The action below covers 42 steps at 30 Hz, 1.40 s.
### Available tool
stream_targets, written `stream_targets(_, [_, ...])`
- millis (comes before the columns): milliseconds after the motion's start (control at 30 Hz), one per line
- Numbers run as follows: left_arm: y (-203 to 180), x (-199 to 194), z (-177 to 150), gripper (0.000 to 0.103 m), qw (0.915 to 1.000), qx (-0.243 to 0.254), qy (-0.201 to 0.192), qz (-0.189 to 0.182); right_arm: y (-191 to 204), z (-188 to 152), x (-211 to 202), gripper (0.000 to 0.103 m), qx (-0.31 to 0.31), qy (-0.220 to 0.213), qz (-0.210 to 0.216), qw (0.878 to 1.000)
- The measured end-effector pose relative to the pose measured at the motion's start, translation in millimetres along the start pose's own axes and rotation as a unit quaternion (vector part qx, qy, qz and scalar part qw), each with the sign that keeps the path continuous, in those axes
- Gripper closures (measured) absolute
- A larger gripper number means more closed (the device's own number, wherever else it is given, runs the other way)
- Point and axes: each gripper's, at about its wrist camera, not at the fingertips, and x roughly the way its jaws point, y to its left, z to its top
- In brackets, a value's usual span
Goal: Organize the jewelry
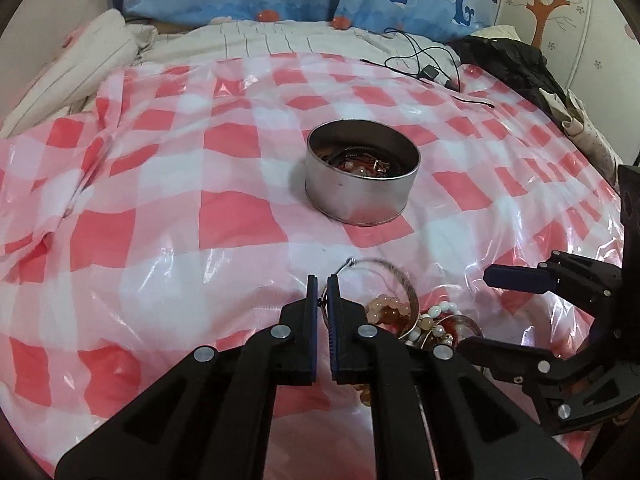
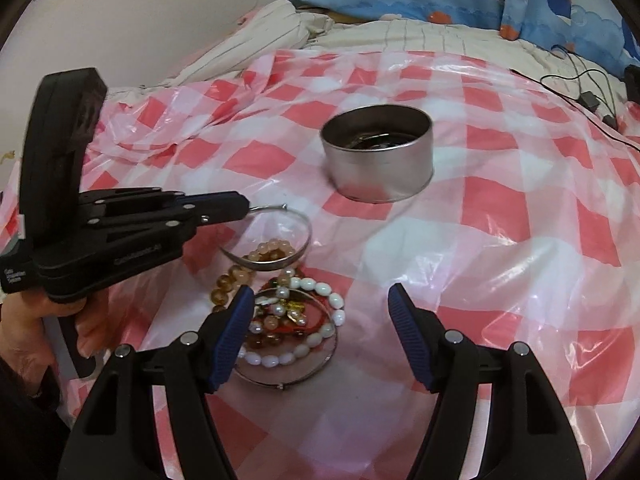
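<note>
Looking along your left gripper [image 1: 323,286], you see it pinching the thin silver bangle [image 1: 384,270], lifted over the bead pile [image 1: 412,316] on the checked plastic sheet [image 1: 160,168], near the metal tin [image 1: 362,188]. From your right gripper [image 2: 320,312], fingers spread wide, the pearl bracelet [image 2: 304,332] lies just below.

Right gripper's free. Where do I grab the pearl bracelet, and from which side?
Take the pearl bracelet on its right arc, coming down from above. The loop lies flat, and that side is bare of the amber beads and charms crowding its left. The open right gripper hovers almost over it.
</note>
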Motion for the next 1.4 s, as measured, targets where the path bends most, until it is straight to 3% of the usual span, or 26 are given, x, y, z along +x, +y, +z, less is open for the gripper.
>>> stream_targets(367, [-11.4, 14.8, -6.7, 0.097, 0.9989, 0.036, 0.026, 0.018, 6.5, -0.6, 4.5, 0.036, -0.025, 0.008, -0.015, 1.0])
stream_targets(533, [-13.6, 18.6, -9.5, 0.087, 0.9984, 0.042, 0.031, 0.02, 8.2, -0.9, 5.4, 0.036, -0.031, 0.01, -0.014, 0.999])
stream_targets(600, [-14.3, 20.1, -9.8, 0.087, 0.9982, 0.044, 0.034, 0.023, 5.9, -0.5, 4.6, 0.036, -0.027, 0.008, -0.011, 1.0])
stream_targets(667, [-13.4, 19.6, -9.5, 0.094, 0.9983, 0.042, 0.037, 0.019, 4.0, 1.2, 5.7, 0.037, -0.023, 0.009, -0.002, 1.0])
stream_targets(733, [-13.0, 18.4, -8.6, 0.098, 0.9984, 0.041, 0.036, 0.011, 4.4, 4.0, 9.9, 0.048, -0.024, 0.015, 0.004, 1.0])
stream_targets(1067, [8.9, 2.0, -0.6, 0.098, 0.9997, 0.0, 0.008, 0.025, 11.9, 21.6, 42.0, 0.055, -0.041, 0.047, -0.007, 0.998])
stream_targets(1100, [9.4, 2.2, -0.9, 0.098, 0.9996, 0.0, 0.01, 0.025, 11.6, 21.4, 43.7, 0.059, -0.04, 0.049, -0.007, 0.998])
stream_targets(1167, [7.9, 4.5, -1.4, 0.098, 0.9996, 0.004, 0.014, 0.026, 10.5, 21.5, 41.8, 0.08, -0.039, 0.049, -0.009, 0.998])
stream_targets(1233, [5.9, 6.7, -2.1, 0.098, 0.9995, 0.008, 0.018, 0.025, 8.8, 22.1, 36.8, 0.095, -0.039, 0.047, -0.015, 0.998])
stream_targets(1400, [5.0, 8.7, -3.0, 0.098, 0.9994, 0.01, 0.021, 0.026, -10.6, 20.4, 10.8, 0.095, -0.016, 0.029, -0.036, 0.999])
